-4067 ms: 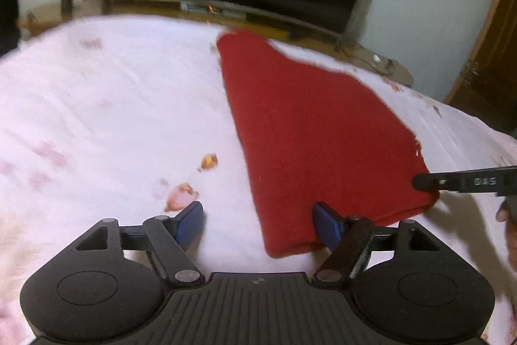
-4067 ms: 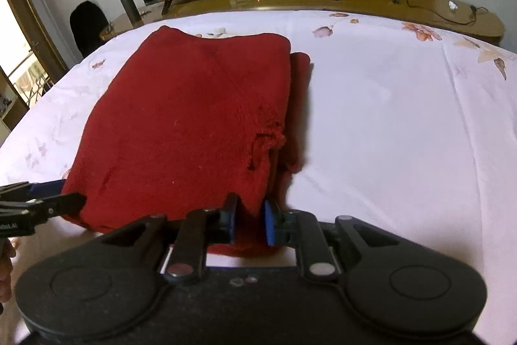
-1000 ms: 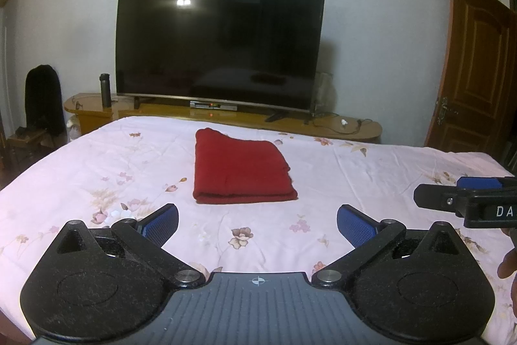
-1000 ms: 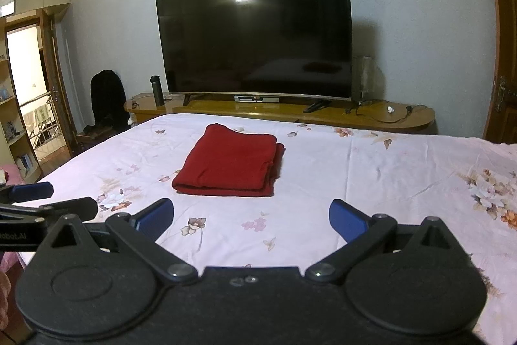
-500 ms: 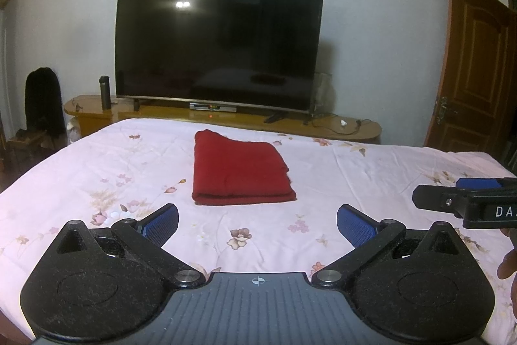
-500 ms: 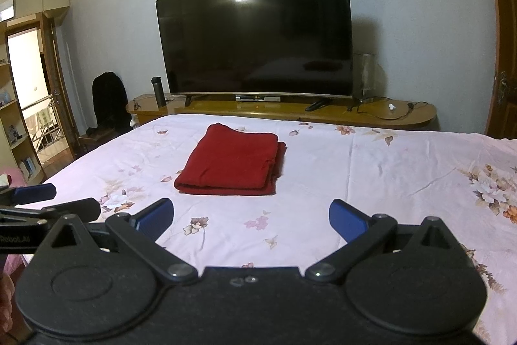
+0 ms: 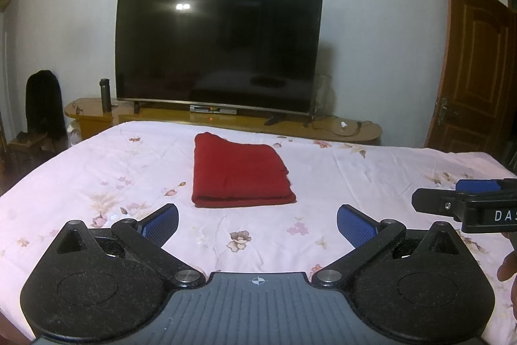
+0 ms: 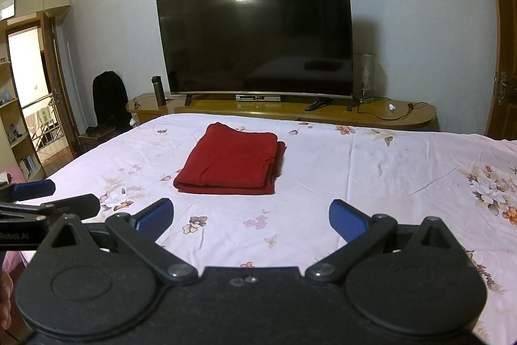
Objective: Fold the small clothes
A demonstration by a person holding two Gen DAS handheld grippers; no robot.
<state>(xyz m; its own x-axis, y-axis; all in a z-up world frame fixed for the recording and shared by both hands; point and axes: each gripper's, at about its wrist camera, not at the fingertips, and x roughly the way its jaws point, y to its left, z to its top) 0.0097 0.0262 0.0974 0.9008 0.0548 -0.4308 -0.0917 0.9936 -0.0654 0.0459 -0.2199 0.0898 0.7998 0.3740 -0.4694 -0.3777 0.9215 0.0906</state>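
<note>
The red garment (image 7: 240,172) lies folded into a neat rectangle at the centre of the frame, on the flowered bedsheet (image 7: 371,170), below the television (image 7: 219,46). Both the left gripper (image 7: 257,223) and the right gripper (image 8: 251,217) are spread wide and hold nothing, well apart from the cloth. The fold looks finished — best to keep clear and not disturb the stacked edges. Four seconds ago both grippers were right at the garment's near edge; now they have pulled back.
</note>
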